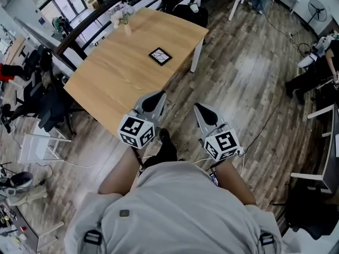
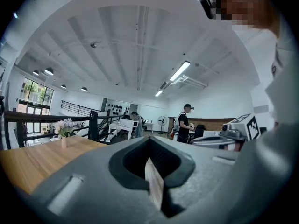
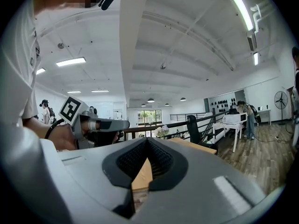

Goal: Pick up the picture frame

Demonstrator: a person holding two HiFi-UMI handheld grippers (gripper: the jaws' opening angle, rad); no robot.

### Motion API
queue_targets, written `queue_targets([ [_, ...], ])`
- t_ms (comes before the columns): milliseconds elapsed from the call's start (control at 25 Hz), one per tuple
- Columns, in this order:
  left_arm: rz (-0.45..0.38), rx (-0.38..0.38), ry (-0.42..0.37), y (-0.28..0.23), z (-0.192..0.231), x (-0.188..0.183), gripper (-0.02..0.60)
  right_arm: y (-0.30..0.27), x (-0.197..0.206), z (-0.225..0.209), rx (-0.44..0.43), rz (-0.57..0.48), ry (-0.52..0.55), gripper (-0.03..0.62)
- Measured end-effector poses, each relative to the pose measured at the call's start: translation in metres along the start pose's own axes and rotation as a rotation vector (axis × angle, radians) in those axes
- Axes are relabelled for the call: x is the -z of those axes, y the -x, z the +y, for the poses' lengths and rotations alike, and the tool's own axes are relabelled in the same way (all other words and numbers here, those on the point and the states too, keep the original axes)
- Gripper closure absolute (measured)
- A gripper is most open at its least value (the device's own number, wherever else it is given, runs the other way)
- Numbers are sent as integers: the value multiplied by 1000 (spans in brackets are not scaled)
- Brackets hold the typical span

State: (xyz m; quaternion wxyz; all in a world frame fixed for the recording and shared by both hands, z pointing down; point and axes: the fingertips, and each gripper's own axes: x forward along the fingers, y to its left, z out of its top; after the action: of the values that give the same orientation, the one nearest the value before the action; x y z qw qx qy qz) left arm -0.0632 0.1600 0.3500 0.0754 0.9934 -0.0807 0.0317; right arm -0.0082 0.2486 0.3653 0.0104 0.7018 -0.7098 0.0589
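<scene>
left gripper [image 1: 157, 96]: fingers closed, empty | right gripper [image 1: 199, 109]: fingers closed, empty | frame [image 1: 160, 56]: flat on desk [image 1: 106, 78], apart from both

Open tabletop [image 1: 106, 81] around picture frame [image 1: 160, 56], flower vase [image 1: 126, 24] well apart behind

I saw a light wooden table [image 1: 116, 67] on white legs, standing on a grey-brown plank floor [image 1: 249, 73]. A small vase of pale flowers [image 1: 125, 23] stood near its far edge. Black office chairs [image 1: 47, 107] crowded the table's left side, and a dark railing [image 2: 37, 117] ran behind it. Farther off I made out a white desk [image 2: 126, 124], a standing fan [image 1: 318, 7] and a person in black [image 2: 183, 123] wearing a cap.
</scene>
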Motion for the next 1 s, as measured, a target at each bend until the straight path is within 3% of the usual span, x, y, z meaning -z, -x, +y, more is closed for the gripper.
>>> queue_targets([
  [400, -33, -14, 14, -59, 79, -11, 578, -95, -8, -44, -34, 6, 8, 585],
  [760, -17, -27, 55, -93, 179, -28, 578, -222, -37, -57, -97, 29, 23, 585],
  [1000, -13, -22, 84, -108, 224, -30, 578, -280, -39, -60, -128, 55, 12, 585],
])
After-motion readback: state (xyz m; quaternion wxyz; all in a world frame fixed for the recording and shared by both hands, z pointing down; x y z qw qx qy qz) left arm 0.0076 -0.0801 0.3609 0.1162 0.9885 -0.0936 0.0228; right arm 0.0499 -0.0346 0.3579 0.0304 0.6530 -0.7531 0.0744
